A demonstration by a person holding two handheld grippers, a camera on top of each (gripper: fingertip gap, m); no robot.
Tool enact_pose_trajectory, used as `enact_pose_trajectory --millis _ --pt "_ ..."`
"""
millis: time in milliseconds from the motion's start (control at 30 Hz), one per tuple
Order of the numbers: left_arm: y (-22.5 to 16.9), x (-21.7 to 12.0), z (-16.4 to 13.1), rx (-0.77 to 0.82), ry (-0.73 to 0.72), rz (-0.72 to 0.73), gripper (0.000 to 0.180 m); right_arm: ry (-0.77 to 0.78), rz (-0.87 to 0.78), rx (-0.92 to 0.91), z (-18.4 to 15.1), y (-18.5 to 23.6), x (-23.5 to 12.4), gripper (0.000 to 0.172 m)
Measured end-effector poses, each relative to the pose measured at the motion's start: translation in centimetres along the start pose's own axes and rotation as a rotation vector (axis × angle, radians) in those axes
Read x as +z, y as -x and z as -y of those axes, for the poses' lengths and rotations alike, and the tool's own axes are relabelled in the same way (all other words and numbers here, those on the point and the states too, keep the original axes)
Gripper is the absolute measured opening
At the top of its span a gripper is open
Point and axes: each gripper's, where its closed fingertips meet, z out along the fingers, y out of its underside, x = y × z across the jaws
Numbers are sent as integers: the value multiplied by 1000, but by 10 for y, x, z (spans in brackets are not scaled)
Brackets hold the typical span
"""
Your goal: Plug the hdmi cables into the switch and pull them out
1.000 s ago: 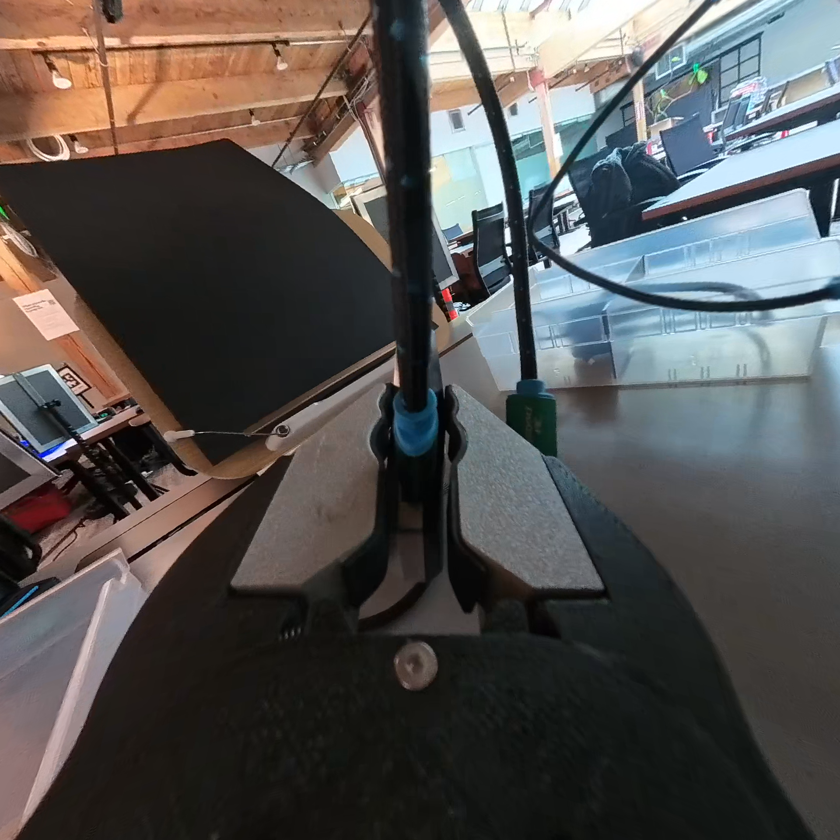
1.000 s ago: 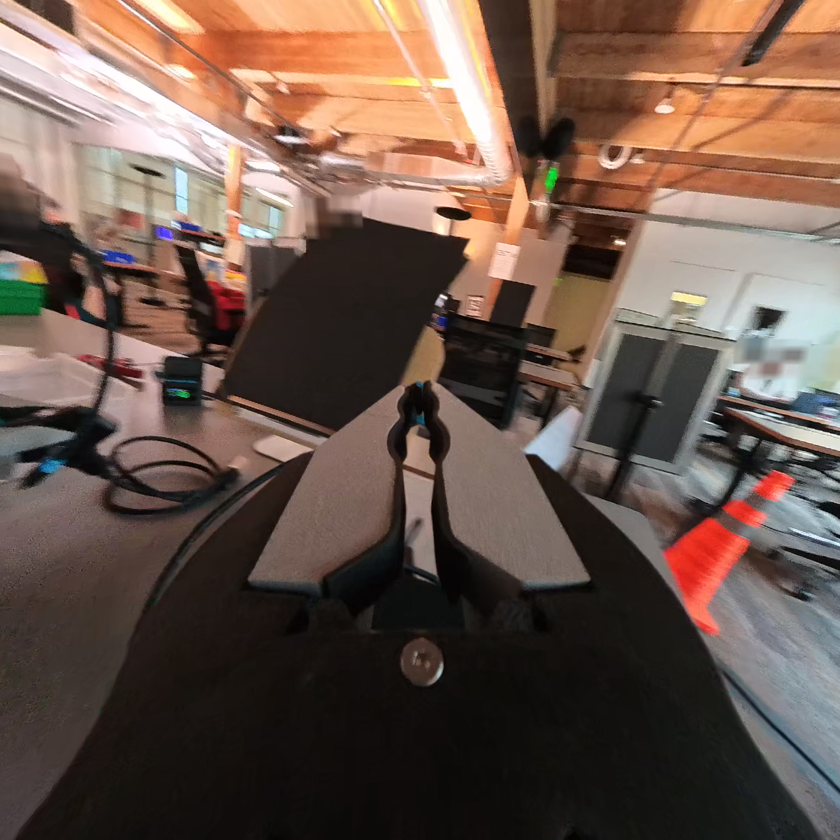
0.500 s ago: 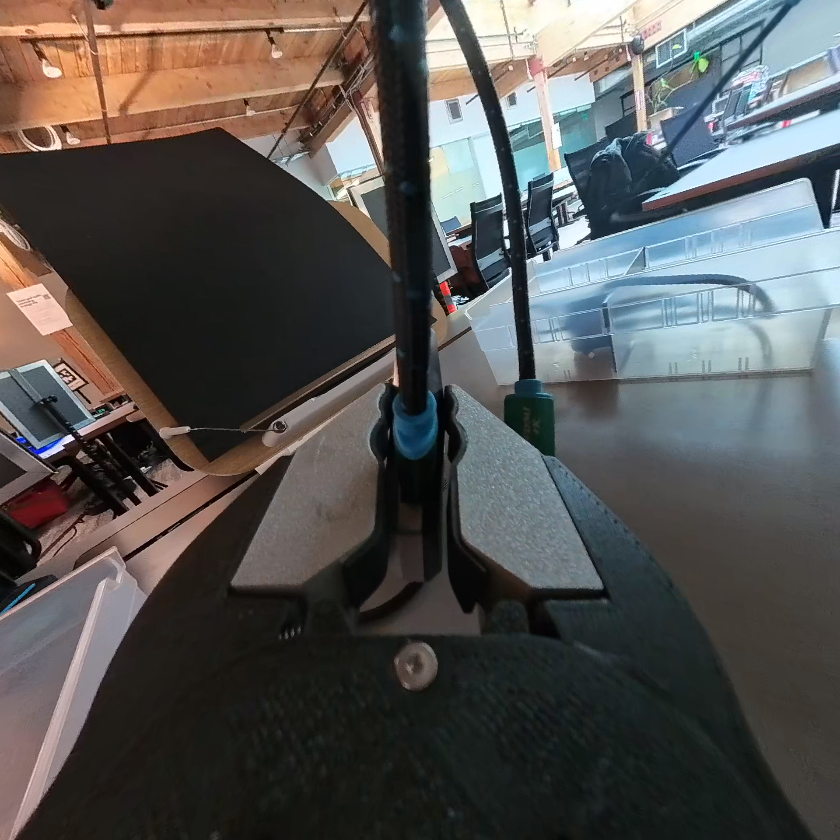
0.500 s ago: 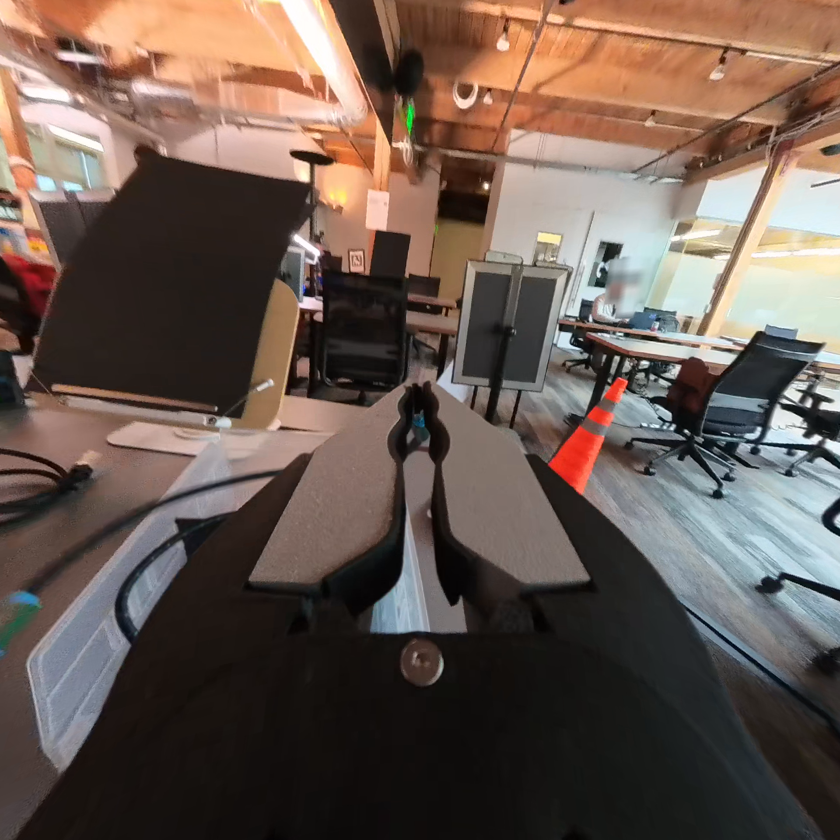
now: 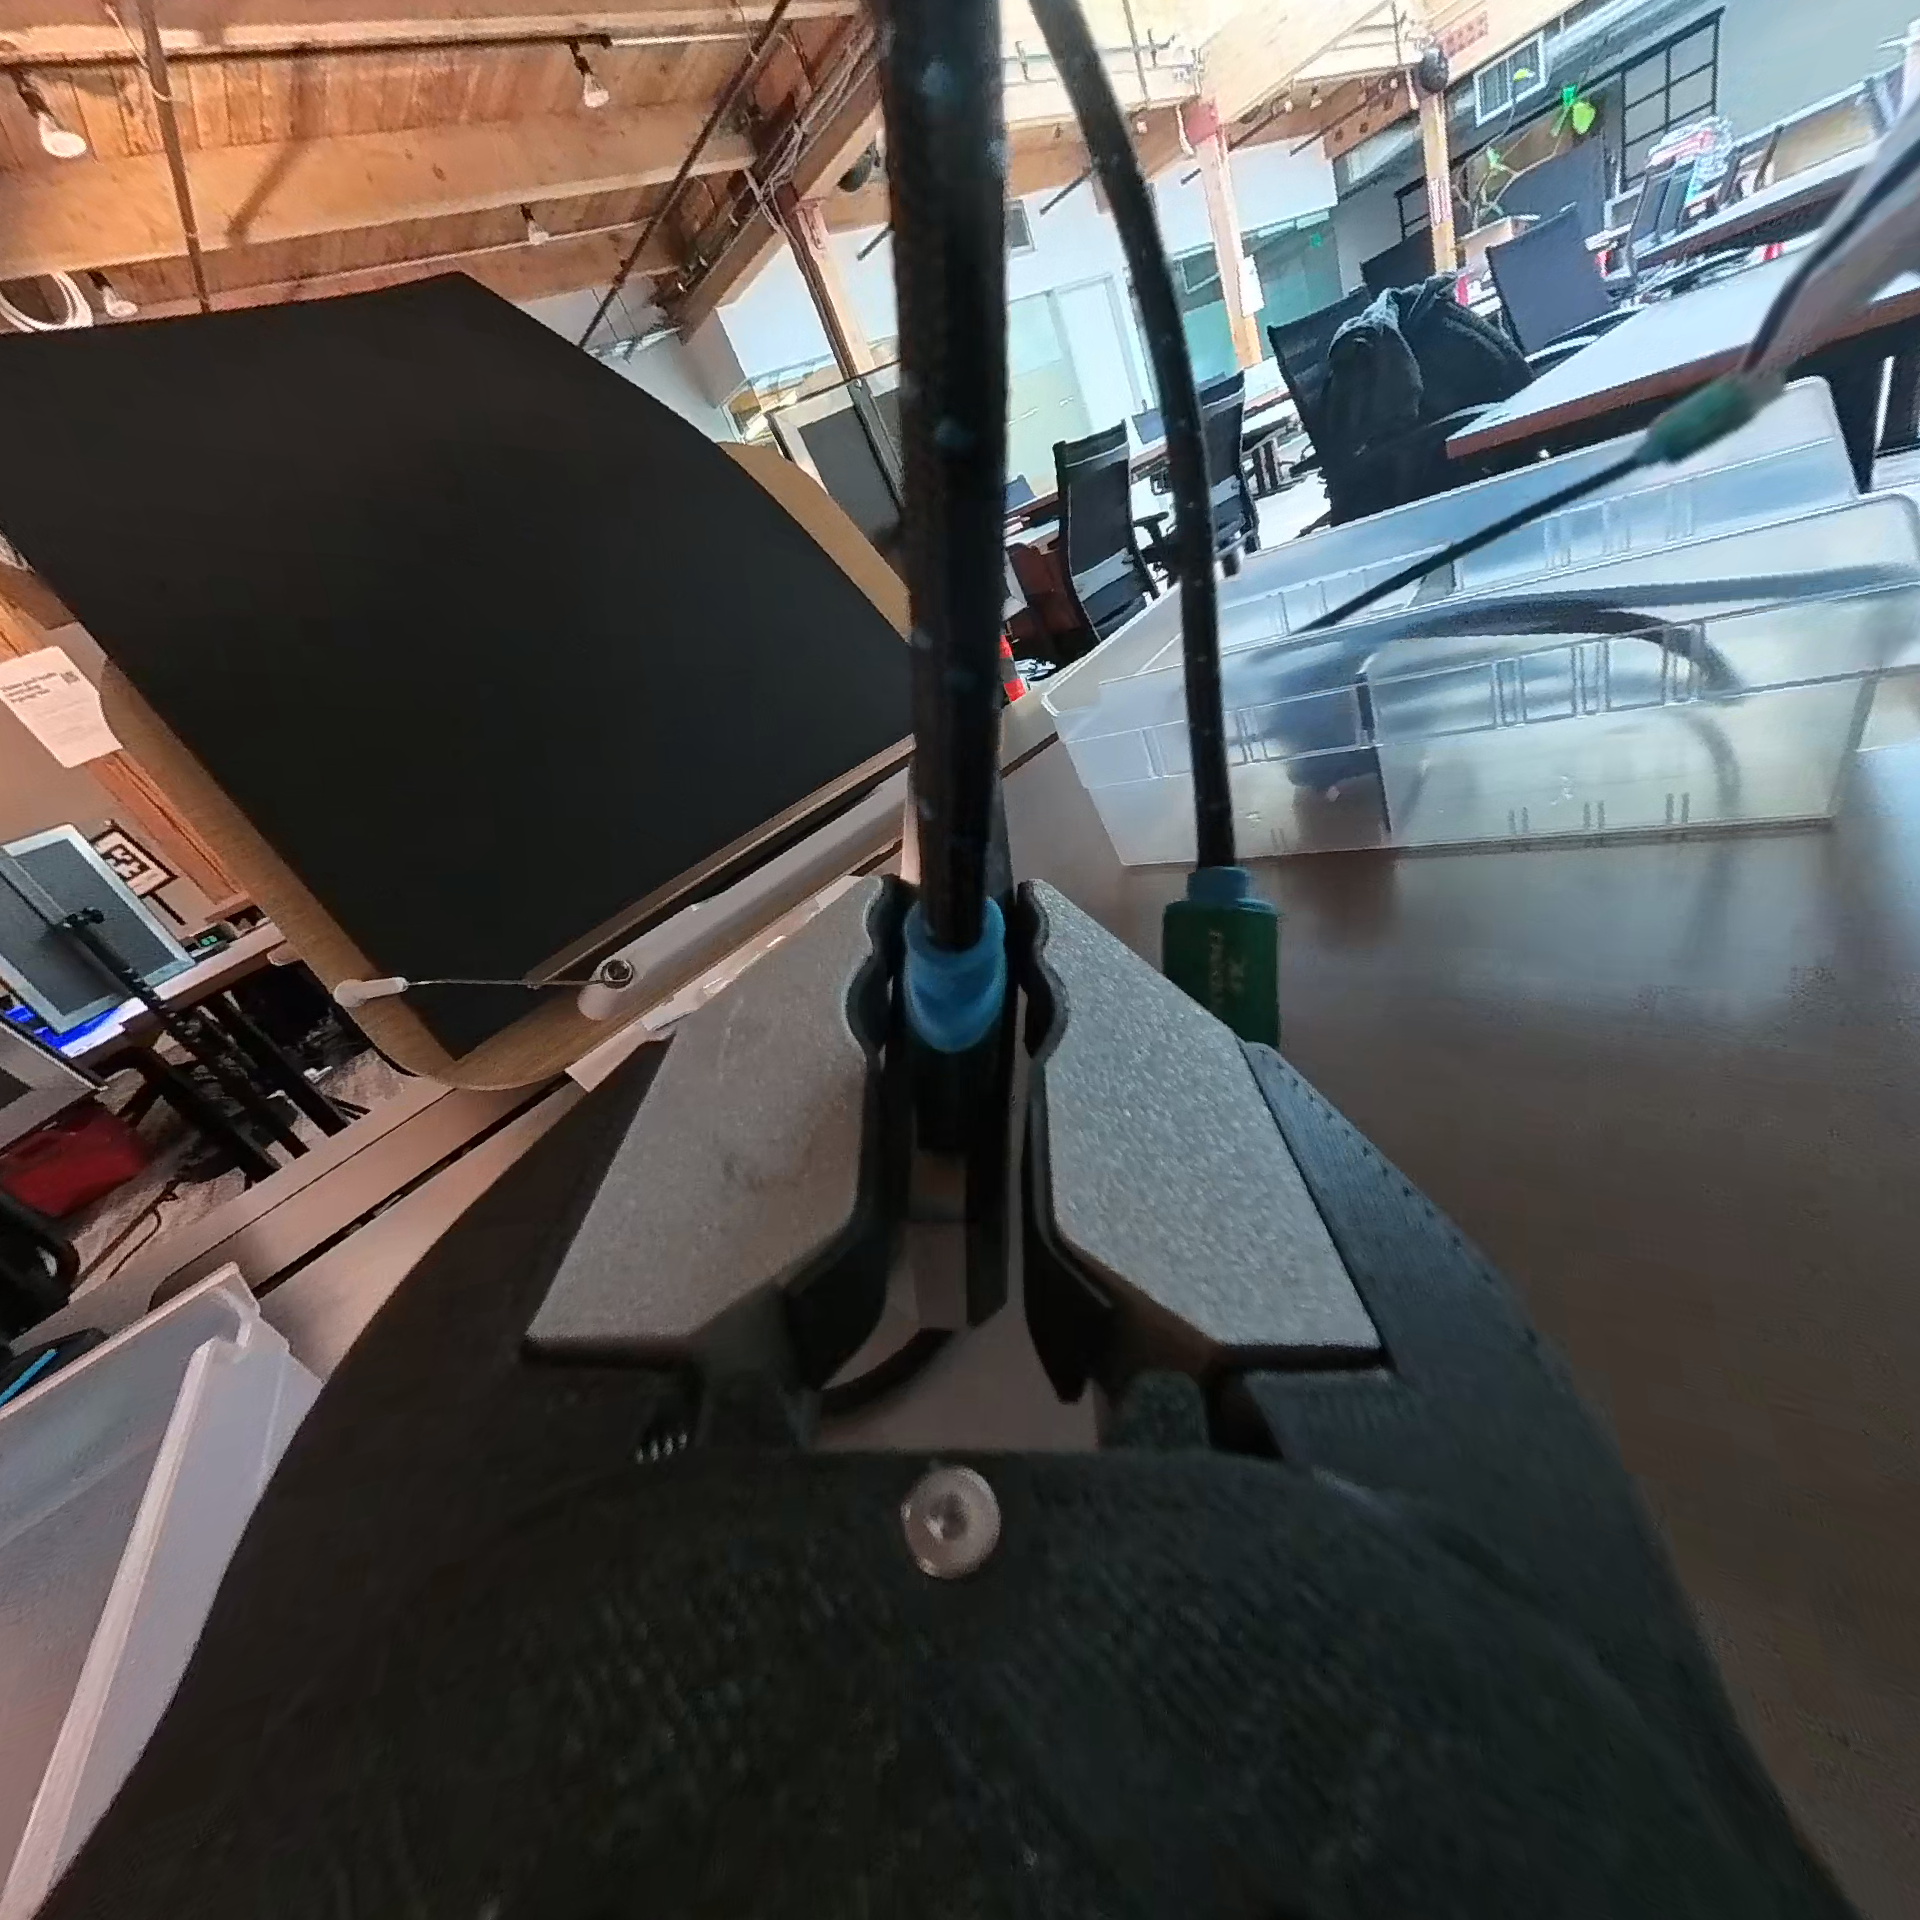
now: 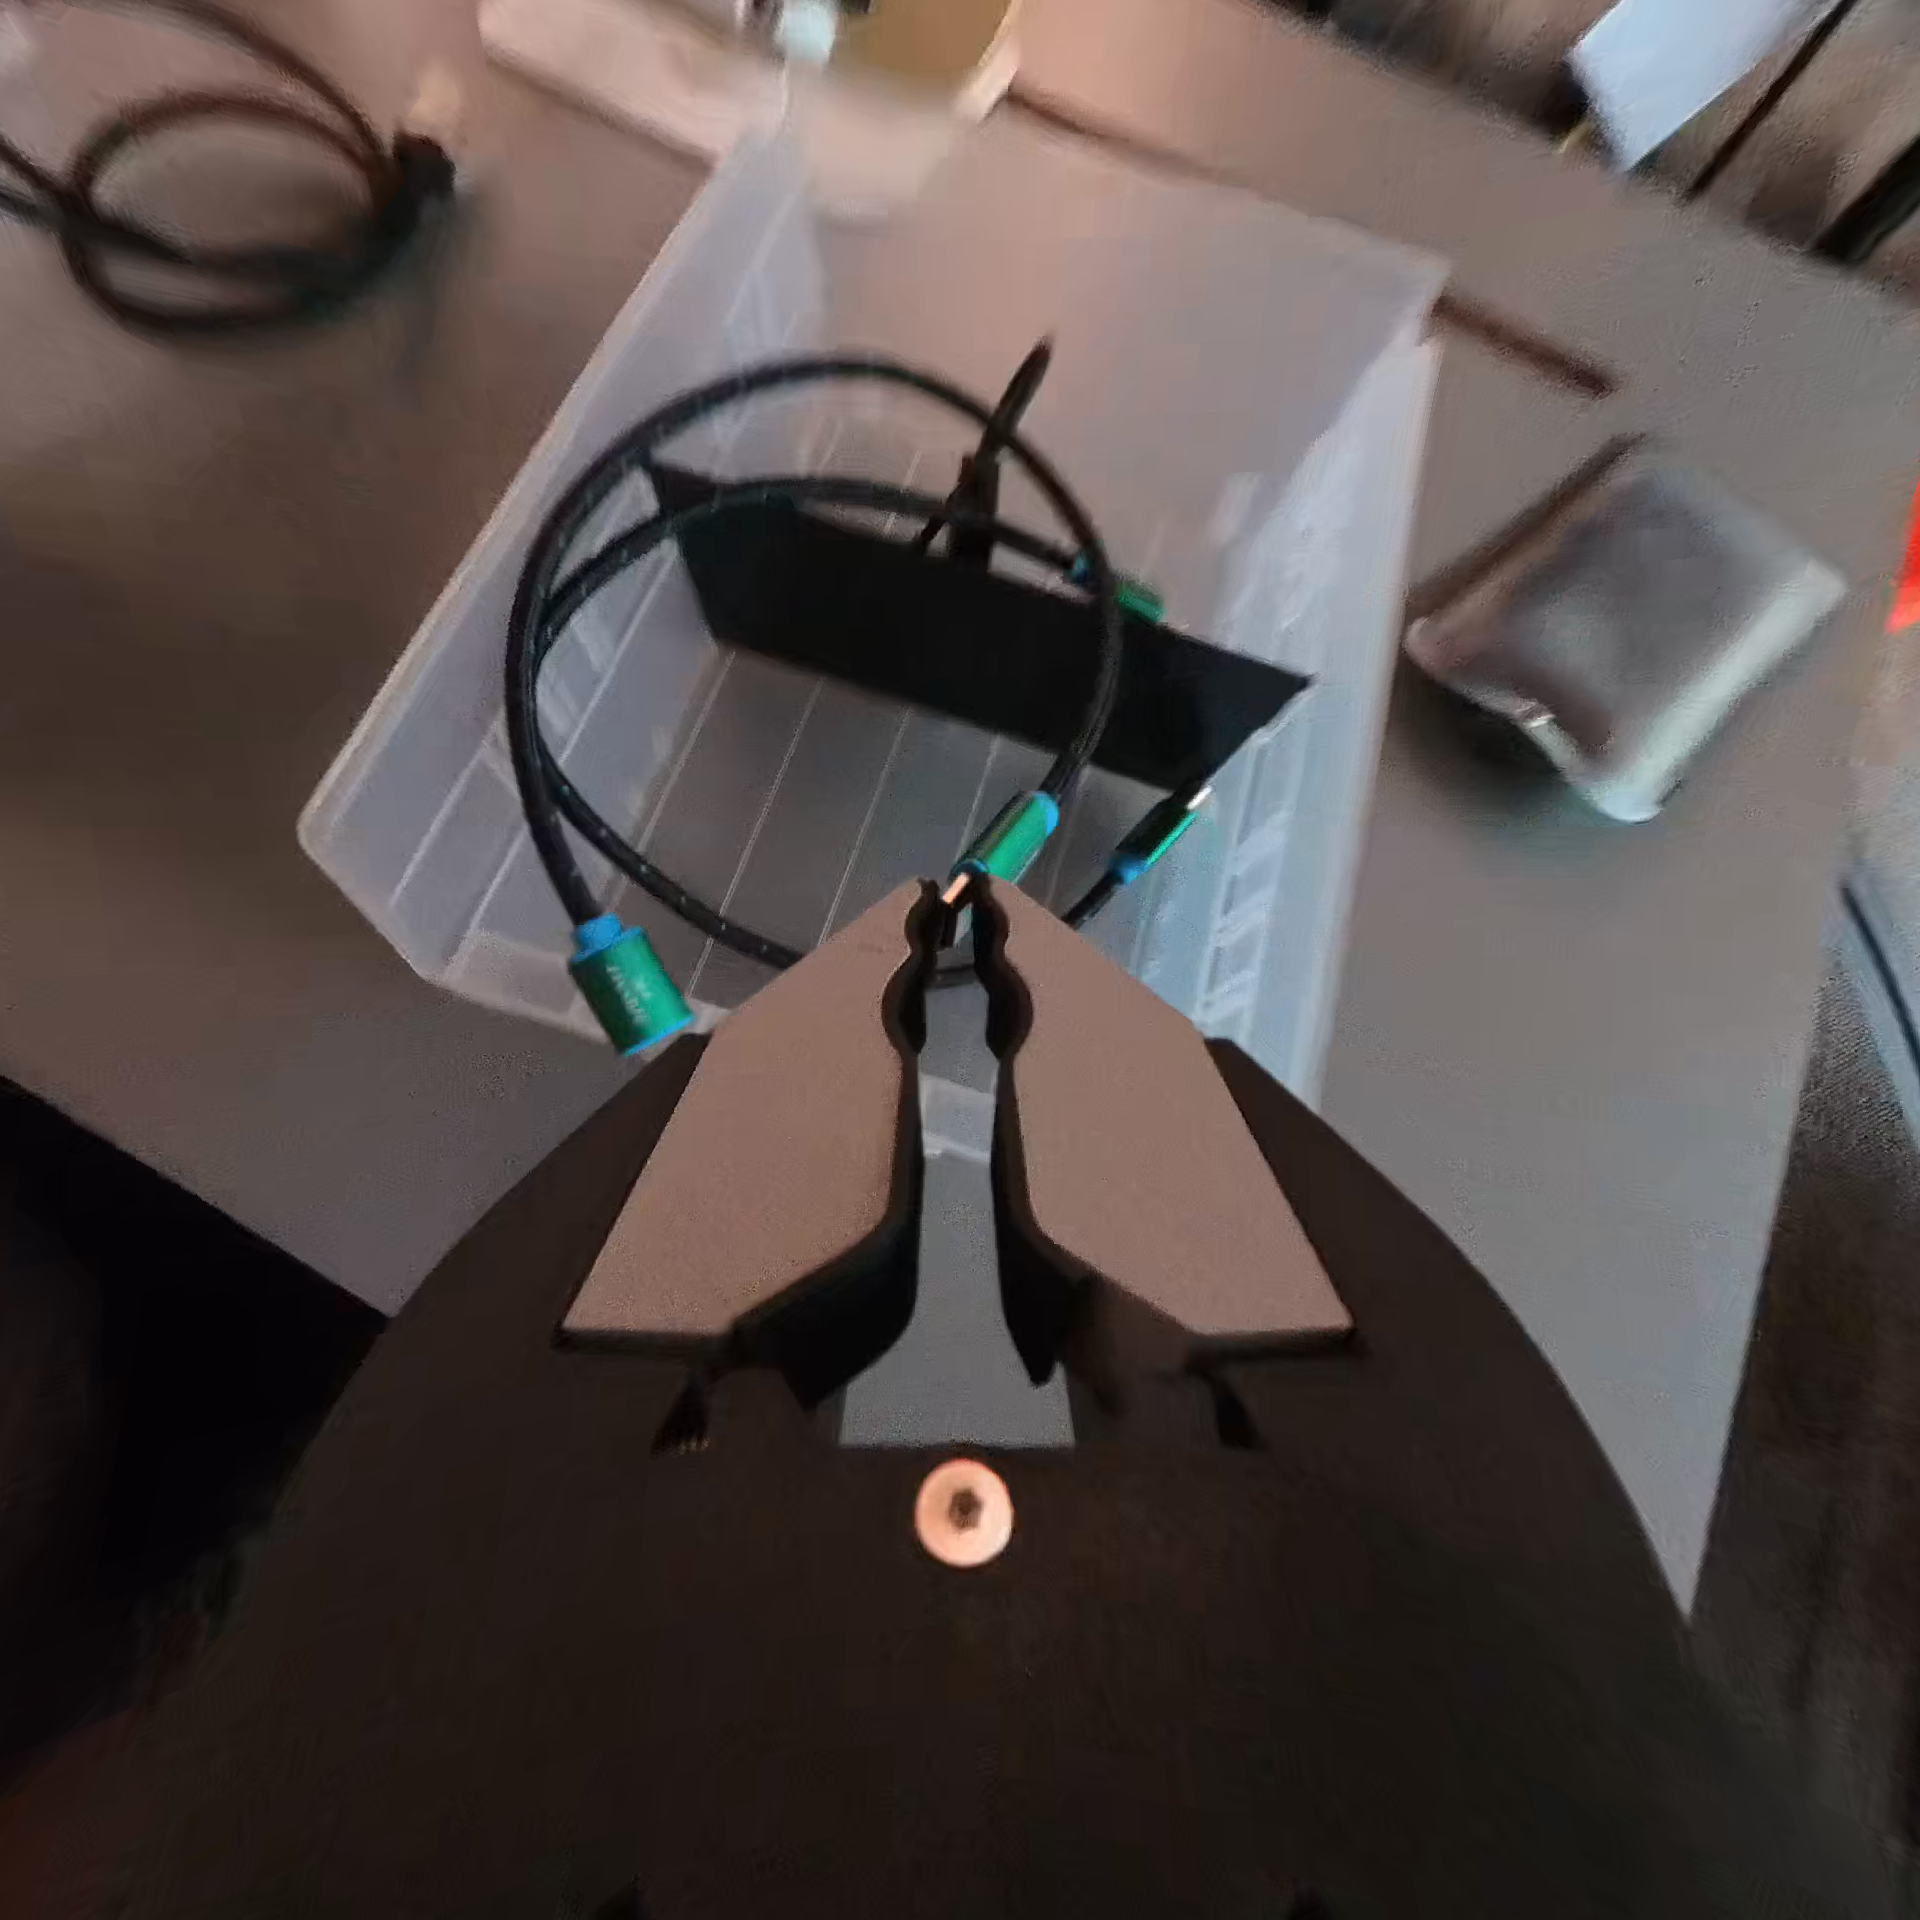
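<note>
Left wrist view: an HDMI cable, black and braided, rises upright from the left gripper, whose two fingers press on its blue strain-relief collar, clamping the plug. A second cable's green plug stands just beside the right finger, its cord rising alongside. Behind them a clear plastic bin rests on the dark table; a black panel leans at left.

Right wrist view (blurred): the right gripper hangs above another clear bin holding coiled cables with green plugs and a black divider. Its fingers stand slightly apart at the tips; a plug's metal end shows between them, probably not pinched, though blur prevents certainty.
</note>
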Motion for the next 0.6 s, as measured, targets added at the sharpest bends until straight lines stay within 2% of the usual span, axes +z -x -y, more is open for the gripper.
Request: enact_pose_trajectory --millis 200,333,400,533,600 --pt "0 0 0 0 2 -2 19 154 126 10 -22 16 42 1" --pt "0 0 -1 -9 6 -8 19 299 141 34 -46 15 64 0" --pt "0 0 -1 -8 6 -8 19 341 113 54 -51 10 66 8" --pt "-1 0 -1 -12 7 -13 19 205 43 82 -24 -2 54 28" --pt "-2 1 -1 -10 8 -14 19 103 96 86 -4 9 43 37"
